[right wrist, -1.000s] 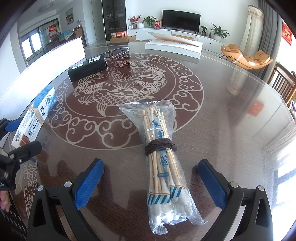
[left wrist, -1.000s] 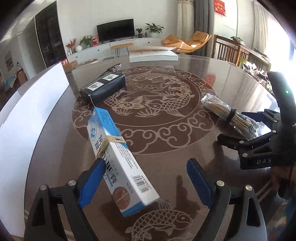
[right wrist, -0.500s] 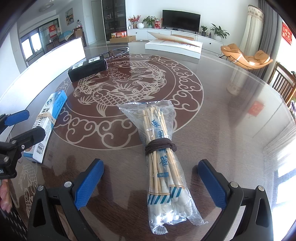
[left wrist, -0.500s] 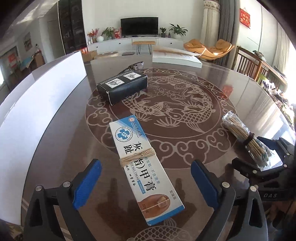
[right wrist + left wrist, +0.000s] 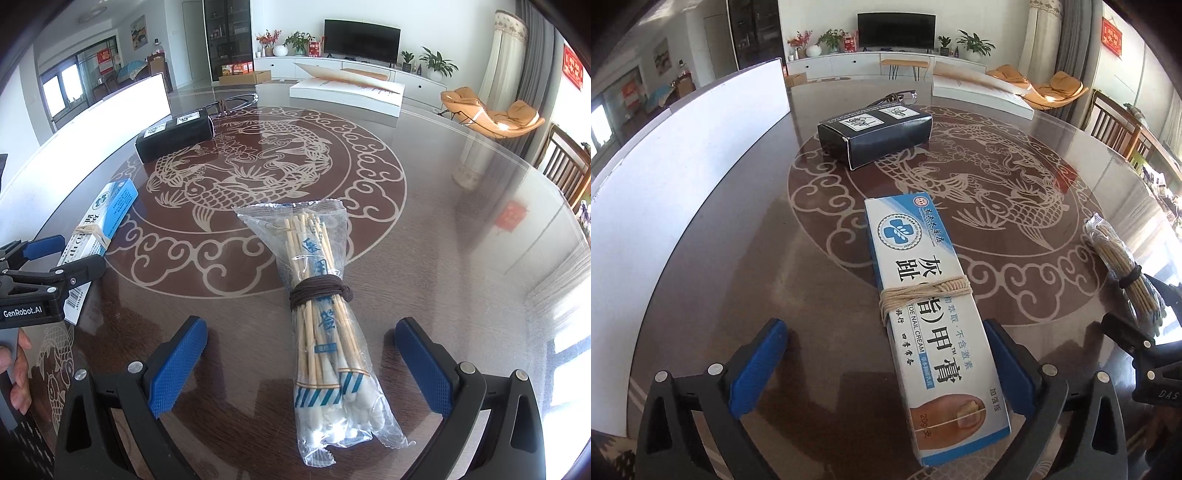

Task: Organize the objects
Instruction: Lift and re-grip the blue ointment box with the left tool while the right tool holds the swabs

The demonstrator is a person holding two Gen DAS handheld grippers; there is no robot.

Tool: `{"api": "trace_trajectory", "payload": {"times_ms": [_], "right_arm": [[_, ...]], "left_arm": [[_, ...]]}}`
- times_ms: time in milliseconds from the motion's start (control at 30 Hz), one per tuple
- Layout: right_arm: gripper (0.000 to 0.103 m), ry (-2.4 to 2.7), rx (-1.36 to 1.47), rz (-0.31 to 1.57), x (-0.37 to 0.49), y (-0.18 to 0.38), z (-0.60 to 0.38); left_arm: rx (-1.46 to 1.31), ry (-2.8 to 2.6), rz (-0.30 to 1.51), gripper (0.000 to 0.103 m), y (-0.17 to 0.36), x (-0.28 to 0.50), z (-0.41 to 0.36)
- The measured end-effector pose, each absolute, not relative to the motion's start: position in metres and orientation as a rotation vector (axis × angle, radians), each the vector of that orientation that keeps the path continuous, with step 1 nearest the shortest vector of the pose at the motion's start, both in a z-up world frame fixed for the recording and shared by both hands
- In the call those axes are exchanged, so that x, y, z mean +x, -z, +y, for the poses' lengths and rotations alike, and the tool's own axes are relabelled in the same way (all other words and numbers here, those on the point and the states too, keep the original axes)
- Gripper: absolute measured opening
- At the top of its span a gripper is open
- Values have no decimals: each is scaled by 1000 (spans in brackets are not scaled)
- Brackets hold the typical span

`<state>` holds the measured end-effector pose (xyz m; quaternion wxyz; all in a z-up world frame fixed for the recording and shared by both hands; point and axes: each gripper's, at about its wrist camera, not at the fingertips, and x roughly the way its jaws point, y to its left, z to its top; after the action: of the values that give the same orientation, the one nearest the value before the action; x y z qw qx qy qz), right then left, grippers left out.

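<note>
Left wrist view: the long blue-and-white cardboard box tied with tan string lies on the brown glass counter, between the spread-apart fingers of my left tool. It looks light and stiff; I'd pinch its long sides. It says "TOE NAIL CREAM". My right tool gapes around the soft cotton swab bag.

Glossy brown tabletop with fish motif carries cream box, black box, bagged swabs, white board.
</note>
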<state>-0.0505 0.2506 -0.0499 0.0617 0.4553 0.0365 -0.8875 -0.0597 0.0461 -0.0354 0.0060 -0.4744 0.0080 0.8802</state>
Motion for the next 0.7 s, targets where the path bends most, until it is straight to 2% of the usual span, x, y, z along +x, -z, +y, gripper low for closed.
{"api": "trace_trajectory", "payload": {"times_ms": [300, 533, 700], "right_arm": [[103, 2667, 1410, 112, -53, 50, 252], [100, 2438, 1612, 323, -71, 39, 251], [69, 2331, 1641, 298, -79, 38, 249]], "left_arm": [[-1550, -2654, 70, 103, 34, -60, 34], [-1576, -2581, 110, 103, 34, -63, 33], [-1516, -2589, 128, 103, 35, -61, 32]]}}
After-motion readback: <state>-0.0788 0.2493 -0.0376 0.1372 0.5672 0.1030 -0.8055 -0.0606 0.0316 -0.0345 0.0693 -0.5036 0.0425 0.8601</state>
